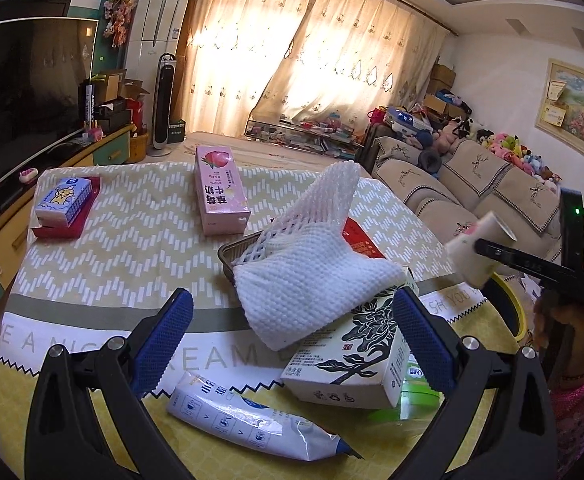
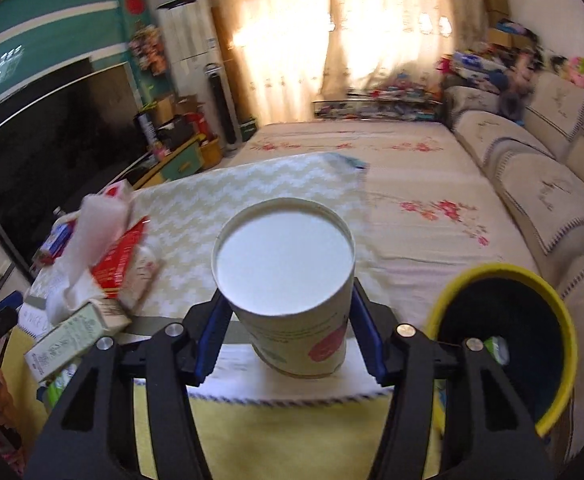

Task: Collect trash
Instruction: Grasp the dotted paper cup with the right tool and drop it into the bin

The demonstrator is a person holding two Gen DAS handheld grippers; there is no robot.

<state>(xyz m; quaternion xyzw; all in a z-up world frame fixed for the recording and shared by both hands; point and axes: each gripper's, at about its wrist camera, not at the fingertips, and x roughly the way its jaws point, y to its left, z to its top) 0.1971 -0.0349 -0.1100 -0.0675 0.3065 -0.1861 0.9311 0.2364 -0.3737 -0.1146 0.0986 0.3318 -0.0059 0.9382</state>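
My right gripper [image 2: 290, 300] is shut on a paper cup [image 2: 284, 264] with a red print, blue pads pressing its sides, its white round end facing the camera. It hangs above the table's front edge, left of a yellow-rimmed bin [image 2: 491, 269]. The left wrist view shows the same cup [image 1: 473, 240] held at far right. My left gripper [image 1: 292, 300] stands wide open, nothing pressed between its pads, just above a white foam net [image 1: 311, 272] and a carton with black floral print [image 1: 355, 360]. A white and blue wrapper [image 1: 244, 416] lies below it.
A pink milk carton [image 1: 220, 192] and a tissue pack on a red tray [image 1: 64, 200] lie farther back on the zigzag tablecloth [image 1: 132, 240]. A dark basket [image 1: 232, 250] and red packet [image 1: 361, 240] sit under the foam. A sofa [image 1: 471, 184] runs along the right.
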